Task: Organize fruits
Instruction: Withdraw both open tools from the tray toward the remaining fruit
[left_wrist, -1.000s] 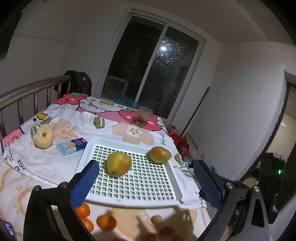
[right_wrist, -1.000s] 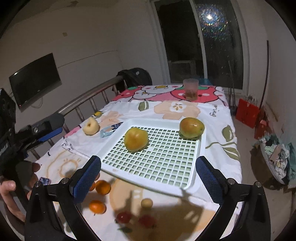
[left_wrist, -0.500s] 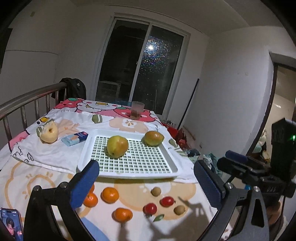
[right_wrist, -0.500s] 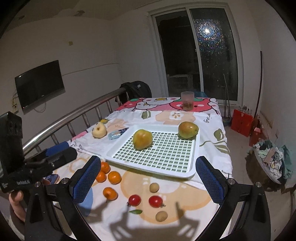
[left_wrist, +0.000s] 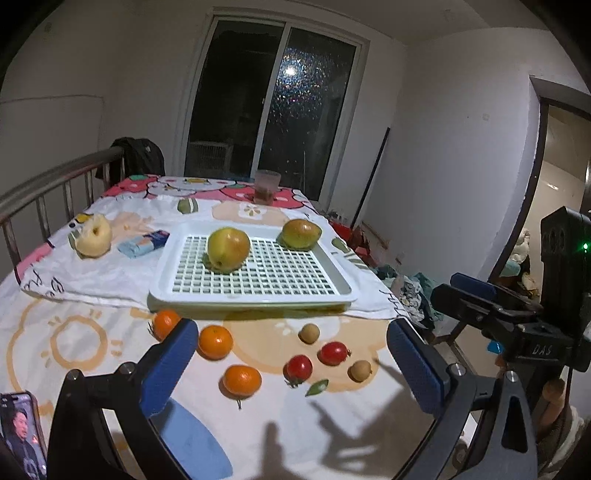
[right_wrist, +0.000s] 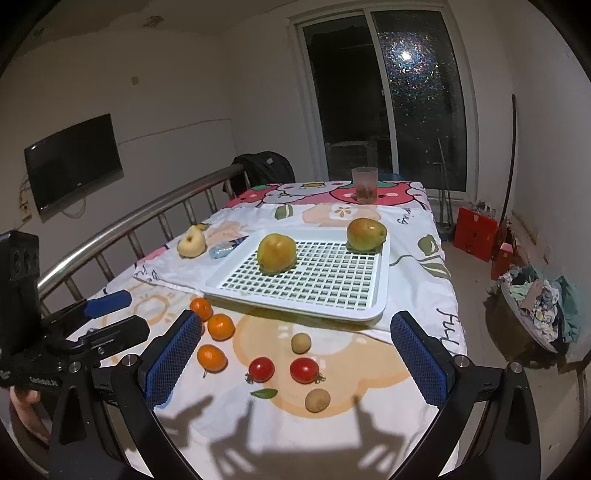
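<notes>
Both grippers have pulled back from the tray since a second ago, so the small fruits on the near part of the surface, then half hidden under the jaws, now lie in full view.

Going left to right: a phone (left_wrist: 22, 432) with a lit screen lies at the near left edge. Farther back a pale bitten apple (left_wrist: 94, 242) sits on the white cloth, with a small blue packet (left_wrist: 144, 243) just beside it. Three oranges (left_wrist: 215, 341) lie in a loose group on the near cloth, in front of the tray's left corner. The white slotted tray (left_wrist: 255, 297) holds two yellow-green pears: one (left_wrist: 228, 249) near its middle left, the other (left_wrist: 301, 233) at its far right corner, well apart. In front of the tray lie two cherry tomatoes (right_wrist: 261, 369), a green leaf (right_wrist: 264, 393) and two small brown longans (right_wrist: 301, 342). A plastic cup (right_wrist: 365, 184) stands at the far end of the surface.

The left gripper (left_wrist: 291, 369) hovers over the small fruits with jaws released and wide, holding nothing. The right gripper (right_wrist: 295, 360) hovers likewise, jaws spread wide and empty.
</notes>
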